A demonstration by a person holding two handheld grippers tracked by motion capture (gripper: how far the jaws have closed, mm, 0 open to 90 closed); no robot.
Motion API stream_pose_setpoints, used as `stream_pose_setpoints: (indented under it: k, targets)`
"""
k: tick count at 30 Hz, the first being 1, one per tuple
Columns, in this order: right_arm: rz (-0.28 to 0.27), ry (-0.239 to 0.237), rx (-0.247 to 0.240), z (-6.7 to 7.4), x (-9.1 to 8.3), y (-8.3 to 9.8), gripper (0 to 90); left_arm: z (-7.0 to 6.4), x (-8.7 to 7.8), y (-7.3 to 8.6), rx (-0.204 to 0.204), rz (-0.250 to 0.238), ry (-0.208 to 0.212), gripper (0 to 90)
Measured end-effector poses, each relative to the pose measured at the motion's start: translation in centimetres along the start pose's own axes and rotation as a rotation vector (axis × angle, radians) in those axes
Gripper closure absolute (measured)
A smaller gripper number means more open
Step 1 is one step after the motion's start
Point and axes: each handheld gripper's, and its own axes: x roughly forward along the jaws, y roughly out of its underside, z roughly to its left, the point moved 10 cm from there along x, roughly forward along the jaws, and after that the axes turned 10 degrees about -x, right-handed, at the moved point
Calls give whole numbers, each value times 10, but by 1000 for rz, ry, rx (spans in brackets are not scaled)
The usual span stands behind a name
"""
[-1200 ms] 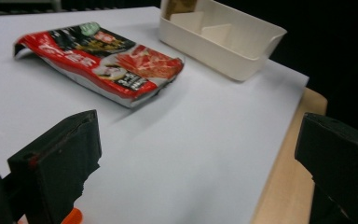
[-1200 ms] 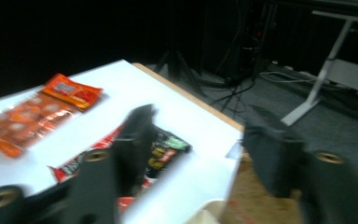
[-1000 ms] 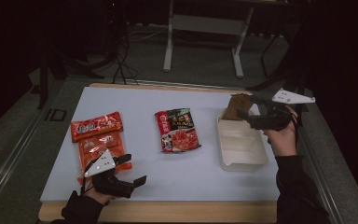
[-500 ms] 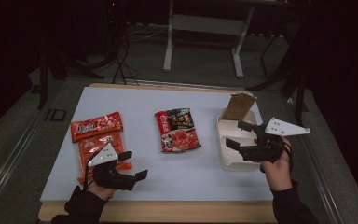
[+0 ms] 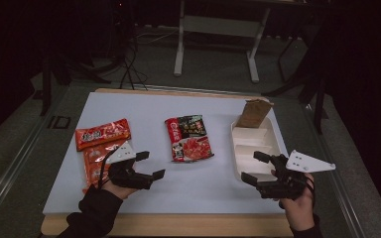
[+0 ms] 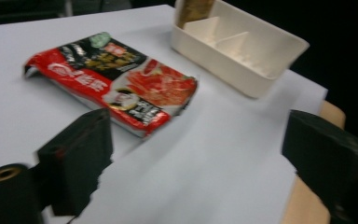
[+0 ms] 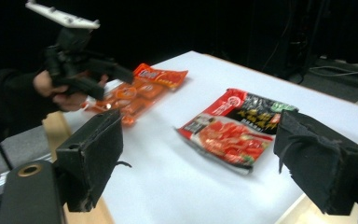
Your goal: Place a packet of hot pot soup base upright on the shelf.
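High view showed the red-and-black foil noodle packet [image 5: 189, 139] lying flat mid-table, between the two orange snack packets [image 5: 101, 146] and the white plastic divided tray [image 5: 254, 144]. It looked light, crinkly and slippery, with brittle contents; pinching a sealed edge or corner seemed the safest hold. The left claw [image 5: 151, 165] hovered beside the orange packets, jaws wide with nothing between them, though they had just been closing slightly. The right claw [image 5: 252, 167] also gaped empty over the tray's near end. A second earlier it had been up at the brown paper pouch [image 5: 253, 113] standing in the tray's far compartment.
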Motion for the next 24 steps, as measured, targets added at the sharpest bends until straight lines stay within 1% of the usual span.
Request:
stream_pose_setpoints:
  k: [1, 2, 3, 4, 5, 6, 7, 9, 11, 12, 14, 17, 18, 20, 21, 22, 24]
  targets:
    - [-3, 3, 1, 2, -1, 1, 155, 2, 1, -2, -2, -2, -9, 127]
    - [-6, 0, 3, 4, -3, 2, 155, 4, 2, -4, -4, -9, -12, 146]
    - [-12, -1, 4, 7, -4, 2, 155, 7, 4, -7, -14, -4, -10, 149]
    - [-12, -1, 0, 9, -6, 3, 155, 9, 5, -8, -18, 0, -21, 155]
    - [-14, 1, -3, 11, -6, 3, 155, 11, 6, -11, -23, -9, -24, 166]
    - [-16, 1, -6, 12, -7, 3, 155, 13, 7, -14, -31, -18, -28, 199]
    - [-15, 4, -13, 13, -8, 3, 155, 15, 9, -16, -36, -18, -33, 202]
    - [-10, 16, -27, 14, -9, 4, 155, 19, 12, -19, -35, -12, -48, 202]
    - [-18, 11, -15, 14, -9, 4, 155, 23, 17, -22, -34, -3, -61, 211]
    - [-20, 12, -15, 14, -9, 4, 156, 26, 19, -23, -35, 2, -77, 215]
    - [-24, 13, -15, 13, -10, 4, 158, 31, 24, -27, -45, 4, -83, 216]
    - [-30, 18, -17, 12, -11, 4, 157, 36, 32, -32, -41, 13, -93, 218]
    - [-30, 18, -16, 12, -11, 5, 157, 38, 35, -34, -46, 12, -95, 242]
    - [-32, 18, -13, 12, -11, 5, 157, 43, 42, -36, -51, 21, -105, 250]
    - [-31, 20, -17, 12, -11, 6, 158, 46, 45, -37, -58, 24, -114, 253]
    - [-29, 20, -13, 12, -10, 7, 158, 47, 48, -37, -69, 25, -114, 266]
    - [-21, 19, -20, 13, -9, 8, 158, 52, 55, -39, -88, 28, -118, 274]
